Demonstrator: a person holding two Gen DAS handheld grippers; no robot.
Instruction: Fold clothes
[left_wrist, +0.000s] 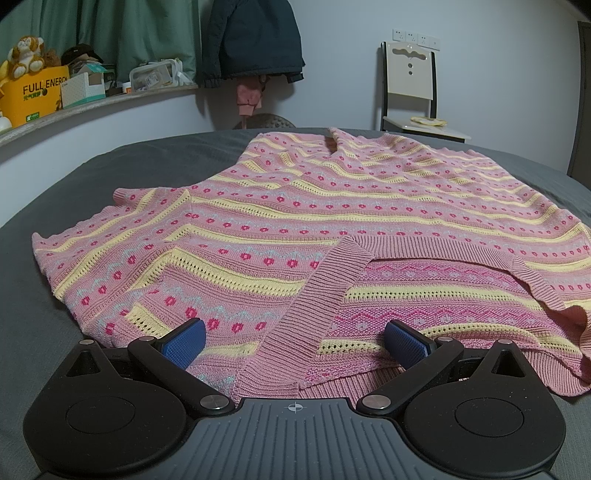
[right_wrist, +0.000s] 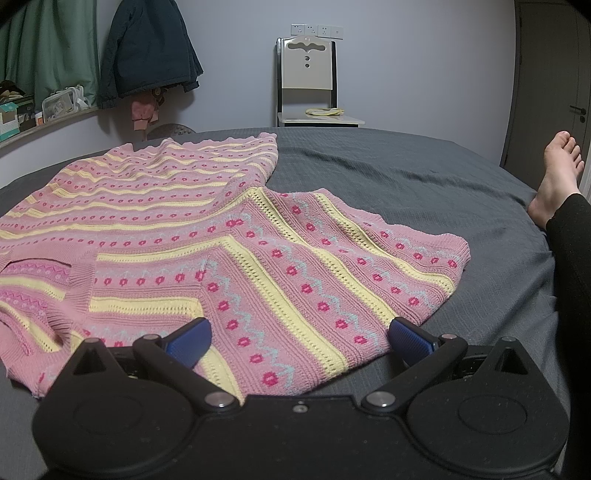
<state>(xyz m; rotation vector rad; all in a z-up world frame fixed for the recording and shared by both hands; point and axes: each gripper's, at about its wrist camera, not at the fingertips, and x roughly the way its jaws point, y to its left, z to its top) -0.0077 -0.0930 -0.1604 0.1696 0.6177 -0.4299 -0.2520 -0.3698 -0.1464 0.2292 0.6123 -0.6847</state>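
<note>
A pink sweater with yellow stripes and little red flowers is lying flat on the grey bed. Its neck end is nearest the claws, and both sleeves are spreading out to the sides. The left claw is hanging wide open just over the ribbed collar, holding nothing. The right claw is also wide open, sitting over the right sleeve. A person's bare foot is resting on the bed nearby.
</note>
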